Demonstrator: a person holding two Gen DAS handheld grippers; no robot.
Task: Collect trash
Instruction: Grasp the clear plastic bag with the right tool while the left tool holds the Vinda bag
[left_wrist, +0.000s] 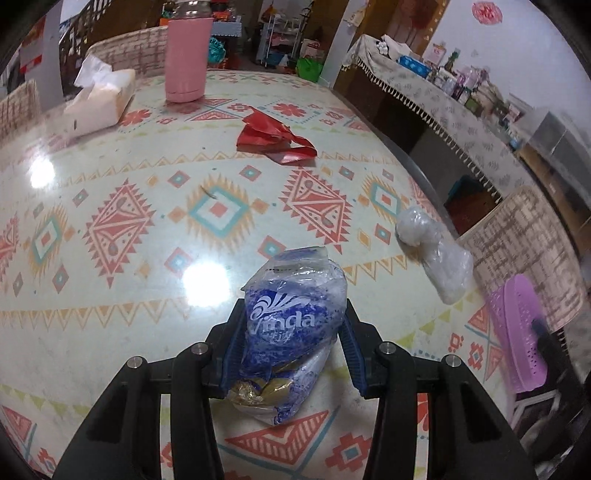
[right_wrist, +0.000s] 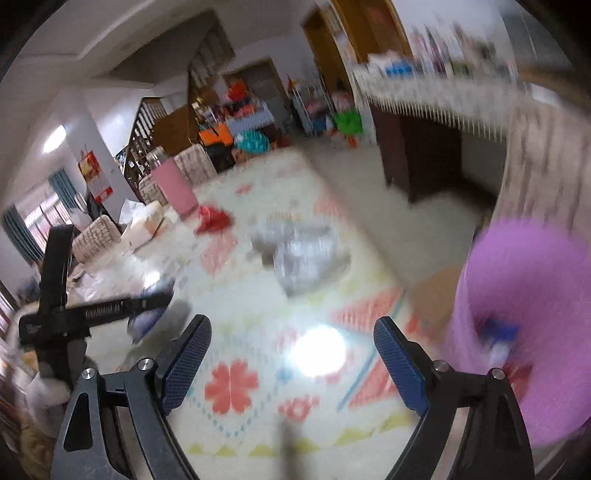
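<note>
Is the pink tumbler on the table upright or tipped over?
Upright: the pink tumbler stands on its base on the patterned table, near the tissue box.

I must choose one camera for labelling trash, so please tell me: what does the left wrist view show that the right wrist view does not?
Only the left wrist view: the left gripper shut on a blue Vinda wrapper.

Only the right wrist view: the right gripper, open with nothing between its fingers, and something blue inside the purple basket.

Both, though the right view is blurred: the red wrapper, clear plastic bag, pink tumbler, tissue pack and the basket.
</note>
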